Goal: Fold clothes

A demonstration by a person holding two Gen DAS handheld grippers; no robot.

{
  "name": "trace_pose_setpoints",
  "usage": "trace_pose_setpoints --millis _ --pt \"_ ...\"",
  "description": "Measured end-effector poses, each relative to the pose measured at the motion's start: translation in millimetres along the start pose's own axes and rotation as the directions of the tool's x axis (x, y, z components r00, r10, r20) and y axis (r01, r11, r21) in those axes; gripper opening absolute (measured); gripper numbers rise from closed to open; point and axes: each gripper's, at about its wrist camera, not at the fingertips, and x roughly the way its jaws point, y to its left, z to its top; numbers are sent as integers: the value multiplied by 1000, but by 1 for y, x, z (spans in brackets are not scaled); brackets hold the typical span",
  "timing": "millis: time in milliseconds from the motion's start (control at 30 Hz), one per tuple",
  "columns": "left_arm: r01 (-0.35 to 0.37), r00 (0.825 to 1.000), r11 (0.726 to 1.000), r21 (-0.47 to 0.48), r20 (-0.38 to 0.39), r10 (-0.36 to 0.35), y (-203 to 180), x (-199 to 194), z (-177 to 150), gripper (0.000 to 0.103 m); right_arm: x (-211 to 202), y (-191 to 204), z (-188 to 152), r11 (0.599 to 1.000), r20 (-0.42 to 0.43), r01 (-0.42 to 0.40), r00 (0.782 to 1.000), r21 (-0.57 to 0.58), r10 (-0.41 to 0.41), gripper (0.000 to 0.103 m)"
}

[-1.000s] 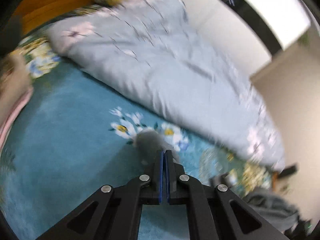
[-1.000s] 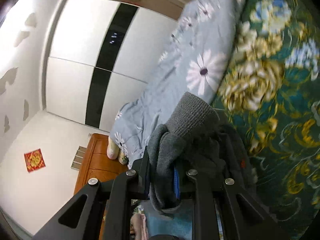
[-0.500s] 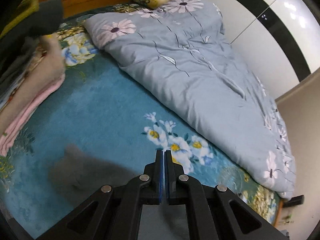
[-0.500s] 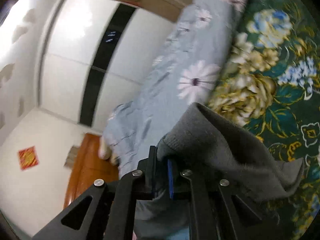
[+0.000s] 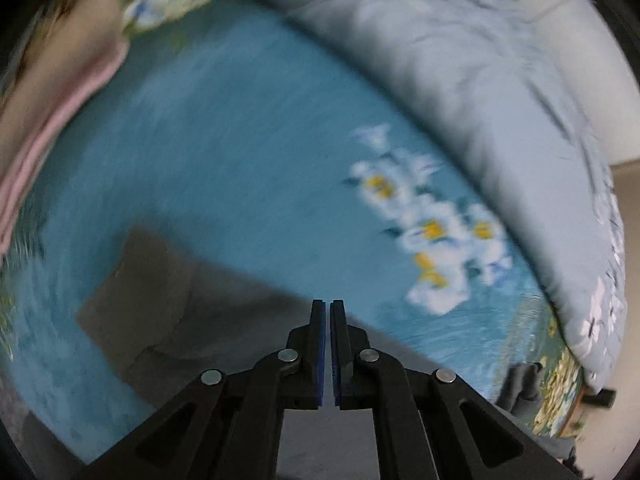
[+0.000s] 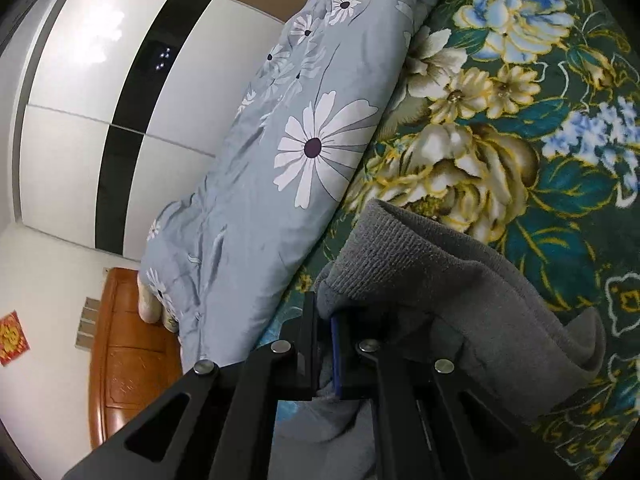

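Observation:
A grey knit garment point(image 6: 452, 284) with a ribbed cuff is clamped in my right gripper point(image 6: 326, 320), whose jaws are shut on its edge; the cloth drapes right over the floral blanket. In the blurred left wrist view the same grey garment point(image 5: 168, 300) lies spread on the teal blanket, below and left of my left gripper point(image 5: 328, 308). The left jaws are shut, and cloth seems to run under them, but I cannot tell if any is pinched.
A pale blue daisy-print duvet point(image 6: 280, 168) point(image 5: 480, 60) lies along the bed. A stack of pink and beige folded clothes point(image 5: 60, 92) sits at left. A white wardrobe point(image 6: 100, 120) and wooden headboard point(image 6: 124, 360) stand behind. A dark grey item point(image 5: 520, 384) lies at right.
The left view has swung down and closer to the bed, and the grey garment now lies spread wider below it. The right gripper has kept its hold, with the garment stretched out further.

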Motion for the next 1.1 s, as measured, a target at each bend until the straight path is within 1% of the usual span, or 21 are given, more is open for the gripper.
trace_pose_setpoints --millis 33,100,167,200,233,300,433,467,500,533,567,600,700,767,833,867,900,1000,1100 --pt "-17 1000 1000 -16 -21 17 5 6 0 21 0 -1 -1 1000 -4 0 1000 1 0 5" --pt "-7 1000 997 -81 -31 4 17 16 1 32 0 -4 -4 1000 -11 1 1000 12 -1 5" --pt "30 999 988 -150 -25 -34 25 22 3 37 0 -6 -6 1000 -16 3 1000 21 -2 5" --pt "51 998 982 -183 -23 -56 28 25 5 41 -1 -7 -6 1000 -18 6 1000 20 -6 5" --pt "71 997 974 -215 -19 -77 31 28 6 43 -1 -7 -6 1000 -19 10 1000 20 -10 5" --pt "30 999 973 -227 -34 -39 31 35 8 43 -3 -8 -7 1000 -21 17 1000 19 -17 5" --pt "-4 999 976 -216 -43 -6 29 41 6 40 -5 -10 -9 999 -26 36 999 10 -36 5" --pt "-10 999 976 -218 -43 1 30 42 5 37 -5 -10 -9 999 -27 41 999 10 -41 5" --pt "-26 999 977 -214 -46 16 32 42 3 25 -5 -10 -10 999 -30 47 998 10 -46 5" --pt "-42 998 977 -210 -50 32 34 43 2 8 -6 -11 -10 999 -31 51 998 8 -50 5" --pt "-58 997 977 -205 -53 48 36 44 1 3 -6 -11 -10 998 -32 55 998 5 -54 5" --pt "-74 996 977 -201 -56 64 38 44 -1 2 -6 -12 -10 998 -32 59 998 2 -59 5" --pt "-58 998 979 -194 -34 52 39 37 -7 1 -8 -15 -7 997 -21 73 997 6 -73 5" --pt "-14 1000 986 -167 20 18 31 21 -7 0 -12 -15 -3 998 -2 65 998 14 -65 5" --pt "33 996 990 -136 81 -22 20 3 -5 0 -16 -11 6 999 20 43 999 16 -44 5" --pt "63 989 992 -107 136 -48 10 -15 0 0 -16 -6 11 999 26 38 999 8 -39 5" --pt "79 983 993 -85 170 -64 2 -27 4 0 -15 1 17 999 32 34 999 -3 -33 5" --pt "116 964 993 -18 245 -108 -25 -60 21 0 -12 20 36 999 51 19 999 -38 -17 5" --pt "117 970 992 41 211 -124 -43 -67 32 0 -2 39 54 997 71 28 997 -71 -22 5"
